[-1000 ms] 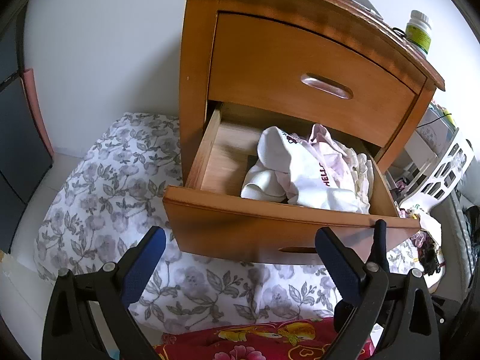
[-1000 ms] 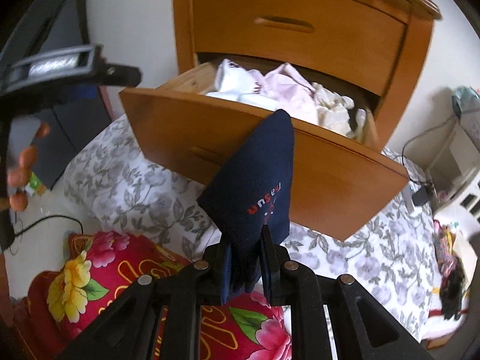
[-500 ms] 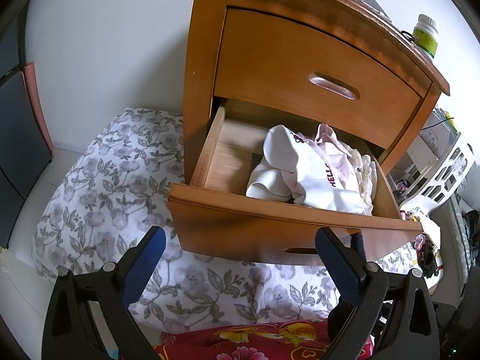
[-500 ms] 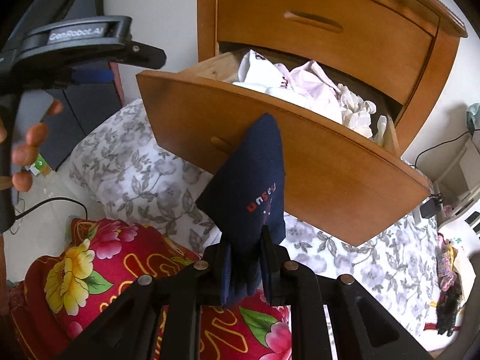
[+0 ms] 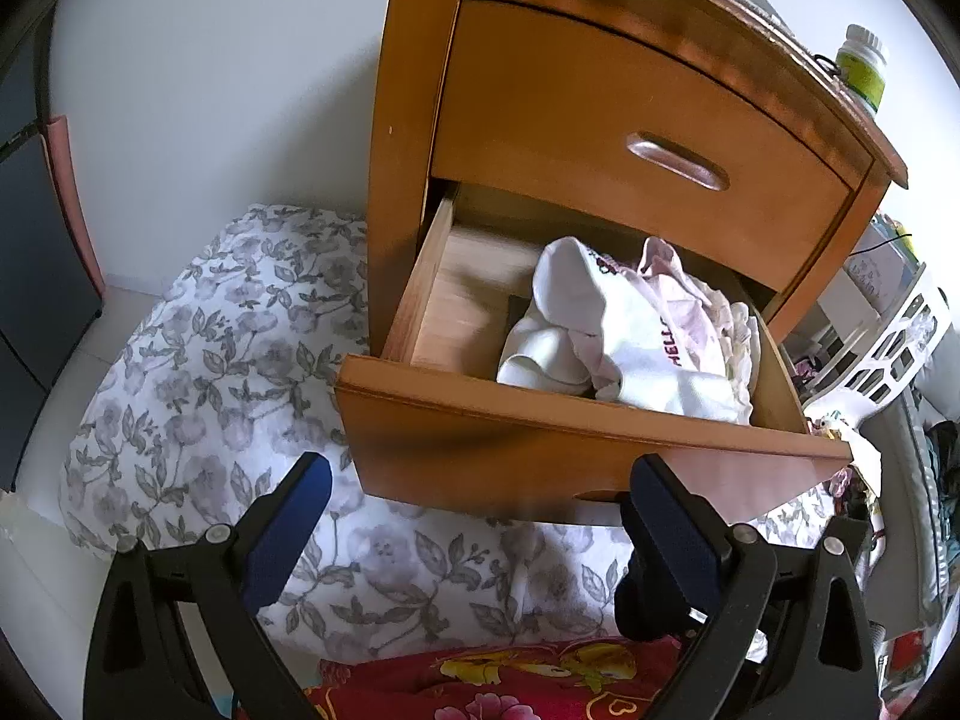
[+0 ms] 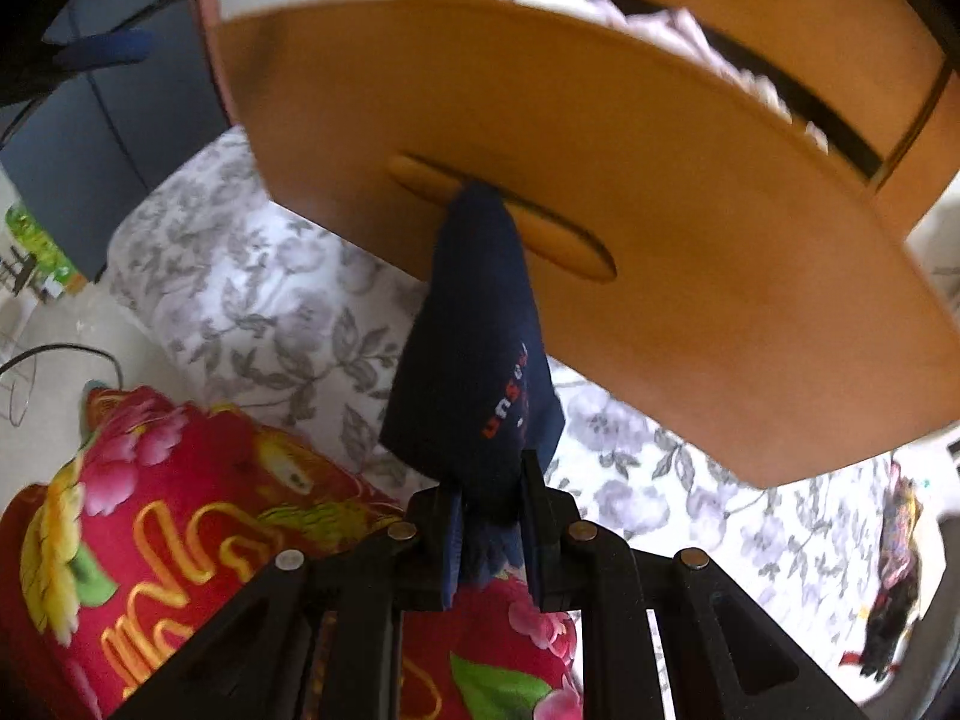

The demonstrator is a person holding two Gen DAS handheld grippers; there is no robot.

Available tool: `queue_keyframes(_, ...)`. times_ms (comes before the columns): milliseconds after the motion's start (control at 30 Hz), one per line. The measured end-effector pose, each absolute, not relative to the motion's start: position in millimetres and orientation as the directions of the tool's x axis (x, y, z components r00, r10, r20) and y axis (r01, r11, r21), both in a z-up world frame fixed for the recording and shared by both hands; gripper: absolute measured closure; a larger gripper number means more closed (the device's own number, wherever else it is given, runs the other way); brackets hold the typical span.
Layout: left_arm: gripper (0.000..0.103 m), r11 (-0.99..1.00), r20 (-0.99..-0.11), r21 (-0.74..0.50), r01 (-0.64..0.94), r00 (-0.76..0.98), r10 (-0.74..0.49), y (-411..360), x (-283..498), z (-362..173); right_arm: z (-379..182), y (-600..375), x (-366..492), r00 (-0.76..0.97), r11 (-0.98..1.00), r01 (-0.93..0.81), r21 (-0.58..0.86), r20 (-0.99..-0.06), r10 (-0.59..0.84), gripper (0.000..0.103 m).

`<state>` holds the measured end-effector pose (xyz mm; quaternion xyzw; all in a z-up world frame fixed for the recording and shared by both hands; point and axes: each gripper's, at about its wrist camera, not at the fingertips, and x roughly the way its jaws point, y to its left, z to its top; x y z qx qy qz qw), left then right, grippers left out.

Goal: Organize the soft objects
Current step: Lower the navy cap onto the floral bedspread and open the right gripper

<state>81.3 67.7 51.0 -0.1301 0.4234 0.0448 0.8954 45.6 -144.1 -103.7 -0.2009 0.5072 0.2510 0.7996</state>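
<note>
Right gripper [image 6: 489, 531] jaws shut tight on dark sock [image 6: 474, 354], w/ drawer [image 6: 600, 192] front just ahead. Left gripper [image 5: 480, 516] jaws wide open, empty. Next: lift sock over drawer rim, let go.

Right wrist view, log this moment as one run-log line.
right gripper: jaws shut on navy sock | sock tip at handle slot of open drawer | left gripper: jaws open, empty

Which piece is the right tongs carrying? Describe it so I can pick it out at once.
Start at the wooden nightstand with its lower drawer pulled open. Just in front of the drawer face, the right tongs pinch a navy sock. It is dark with orange lettering; the clothes in the drawer are white and pink.
</note>
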Motion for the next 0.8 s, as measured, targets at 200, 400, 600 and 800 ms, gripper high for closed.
queue_keyframes(200, 0.003, 0.962, -0.780, -0.196, -0.190, 0.624, -0.036, 68, 84, 46, -118, -141, 52, 0.320, 0.806, -0.591, -0.040, -0.929, 0.188, 0.086)
queue_keyframes(400, 0.003, 0.962, -0.785, -0.196, -0.188, 0.619, -0.039, 67, 84, 44, -119, -145, 52, 0.316, 0.827, -0.562, -0.025, -0.930, 0.186, 0.083)
queue_keyframes(600, 0.003, 0.964, -0.785, -0.194, -0.184, 0.618, -0.040, 65, 82, 45, -116, -151, 52, 0.315, 0.849, -0.527, -0.013, -0.932, 0.181, 0.071)
queue_keyframes(800, 0.003, 0.965, -0.784, -0.187, -0.182, 0.619, -0.035, 63, 79, 47, -105, -160, 51, 0.347, 0.875, -0.484, 0.003, -0.917, 0.195, 0.063)
